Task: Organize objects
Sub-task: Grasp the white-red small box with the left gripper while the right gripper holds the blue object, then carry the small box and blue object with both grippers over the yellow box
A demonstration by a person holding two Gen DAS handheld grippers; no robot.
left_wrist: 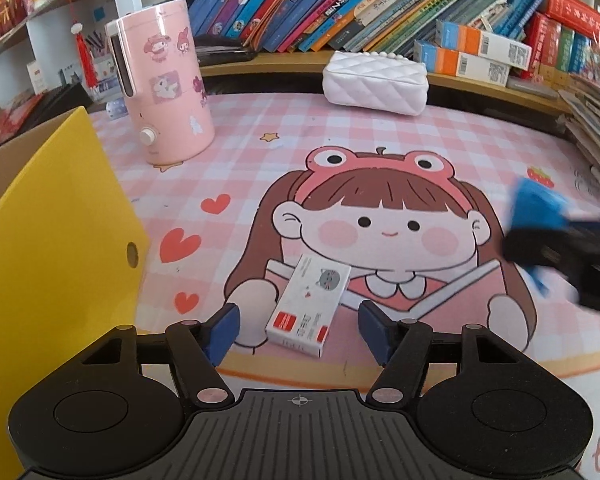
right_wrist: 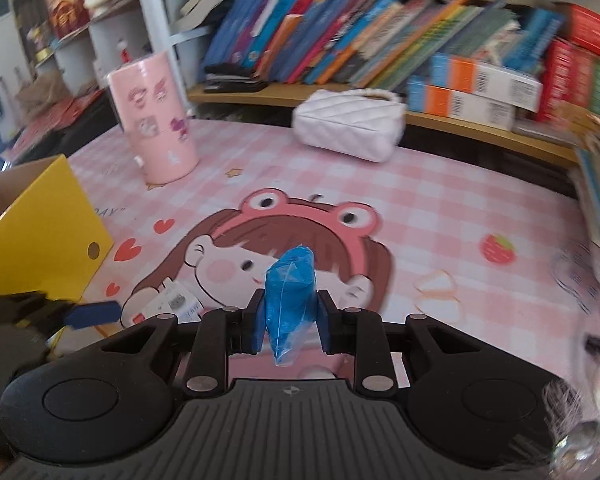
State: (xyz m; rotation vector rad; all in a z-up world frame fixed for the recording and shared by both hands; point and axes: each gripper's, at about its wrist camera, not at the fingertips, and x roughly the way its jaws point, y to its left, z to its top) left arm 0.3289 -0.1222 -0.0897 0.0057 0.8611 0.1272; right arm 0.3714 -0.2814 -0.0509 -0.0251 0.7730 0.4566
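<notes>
1. The left tongs (left_wrist: 298,330) stand part open around the small white box (left_wrist: 308,304), their blue pads clear of its sides.
2. The box lies flat on the counter (left_wrist: 380,148), on the pink cartoon mat.
3. The right tongs (right_wrist: 288,316) are clamped on a blue plastic bag (right_wrist: 290,296).
4. A yellow box (left_wrist: 56,248) stands at the left, near the pink canister (left_wrist: 164,80).

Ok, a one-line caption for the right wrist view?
Right gripper shut on a blue plastic bag above the pink cartoon desk mat.
</notes>
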